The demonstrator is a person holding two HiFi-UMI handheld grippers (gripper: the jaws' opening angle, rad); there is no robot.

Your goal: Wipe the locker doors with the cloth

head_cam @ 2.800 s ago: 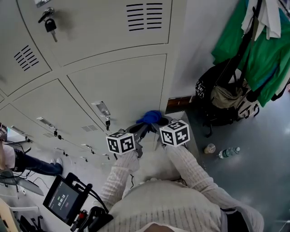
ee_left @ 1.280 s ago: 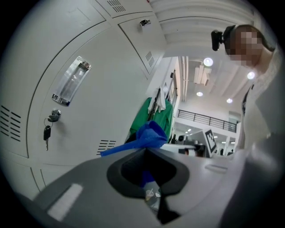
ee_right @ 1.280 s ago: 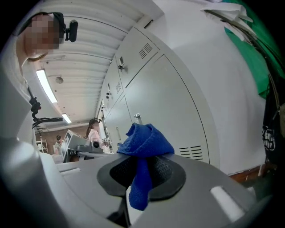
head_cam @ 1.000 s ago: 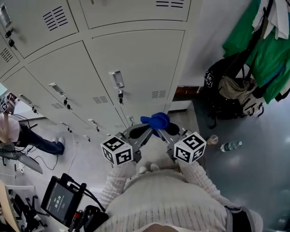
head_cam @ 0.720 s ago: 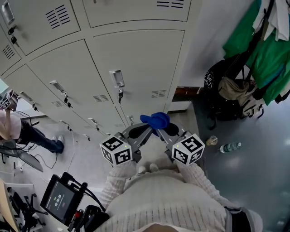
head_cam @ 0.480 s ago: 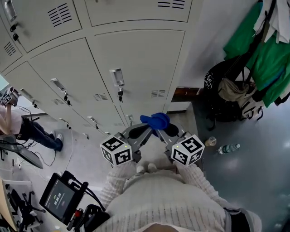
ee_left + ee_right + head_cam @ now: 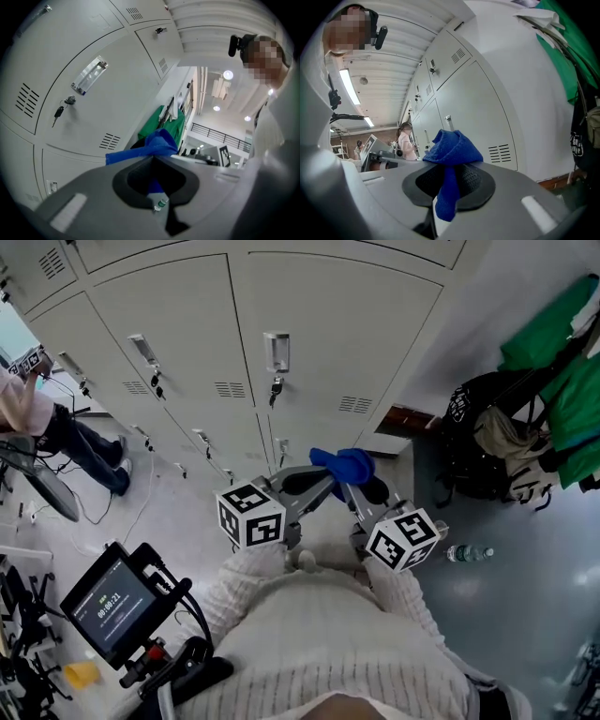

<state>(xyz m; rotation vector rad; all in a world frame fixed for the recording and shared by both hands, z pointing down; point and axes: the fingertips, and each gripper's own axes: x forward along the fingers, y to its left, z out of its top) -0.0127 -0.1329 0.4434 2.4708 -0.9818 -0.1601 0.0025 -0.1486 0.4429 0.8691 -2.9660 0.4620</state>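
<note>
The left gripper (image 7: 314,486) and right gripper (image 7: 354,488) both pinch the cloth (image 7: 345,463), which bunches at their fingertips. The locker door (image 7: 309,343) lies straight ahead of the fingers, apart from them, and neither gripper looks nearer.

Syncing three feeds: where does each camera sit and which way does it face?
Head view: on the person's head, facing steeply down on sleeves, left gripper, right gripper, locker doors.
Left gripper view: rides that gripper, along its jaws up the doors.
Right gripper view: likewise, own jaws in front.
Shared: blue cloth, pinched by both.
</note>
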